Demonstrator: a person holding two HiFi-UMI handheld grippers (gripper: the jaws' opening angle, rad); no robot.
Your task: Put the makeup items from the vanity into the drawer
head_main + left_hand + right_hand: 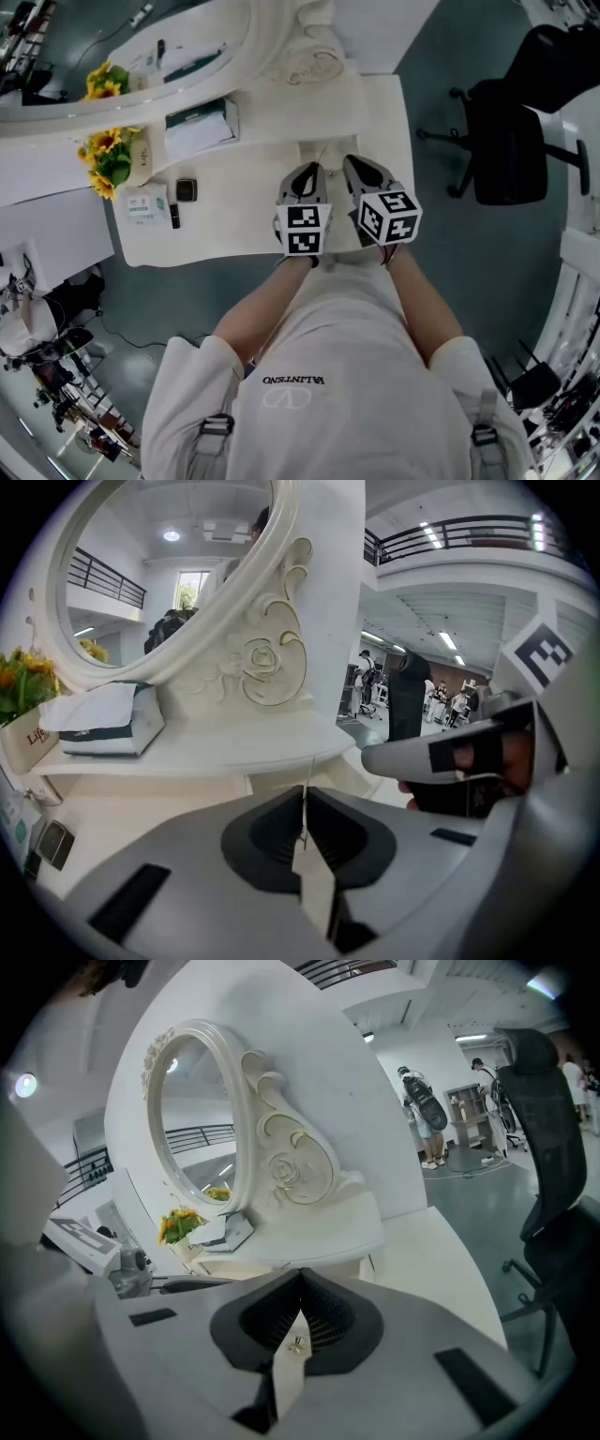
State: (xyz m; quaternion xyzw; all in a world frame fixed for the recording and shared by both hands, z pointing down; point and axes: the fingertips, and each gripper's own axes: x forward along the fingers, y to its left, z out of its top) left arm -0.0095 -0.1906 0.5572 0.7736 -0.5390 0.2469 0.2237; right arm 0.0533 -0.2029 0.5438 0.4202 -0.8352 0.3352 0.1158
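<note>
the cream worktop point(244, 202) has a curved front edge and a raised shelf point(281, 112) along its 12 o'clock side, under an oval mirror point(141, 47). on the shelf, toward 10 o'clock, lies a tissue box point(200, 127) with a white sheet sticking out. at 9 o'clock stands a pot of yellow flowers point(111, 155). toward 8 o'clock lie 3 small things close together: a white and green carton point(147, 205), a dark square compact point(187, 190) and a slim dark stick point(174, 216) just beside the carton.

Cream-white vanity point(244, 202); yellow flowers point(101, 142), green leaves point(117, 170); black chair point(511, 150); grey floor point(450, 84).
</note>
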